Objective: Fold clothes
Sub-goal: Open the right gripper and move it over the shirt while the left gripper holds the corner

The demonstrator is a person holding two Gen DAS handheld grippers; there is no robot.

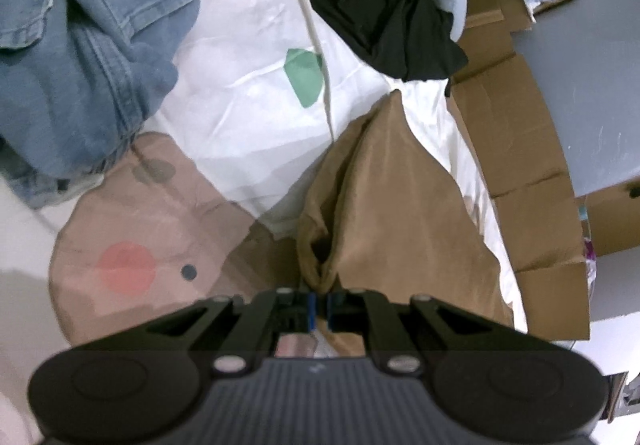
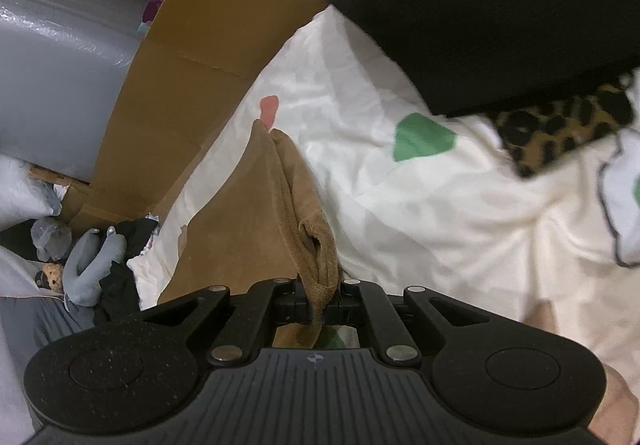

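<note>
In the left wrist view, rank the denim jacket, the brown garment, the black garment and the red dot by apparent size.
1. Denim jacket, cut off by the frame
2. Brown garment, near the camera
3. Black garment
4. Red dot

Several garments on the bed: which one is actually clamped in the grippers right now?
The tan garment: both the left hand-held gripper and the right hand-held gripper pinch it. The denim jacket and black garment lie untouched.
</note>
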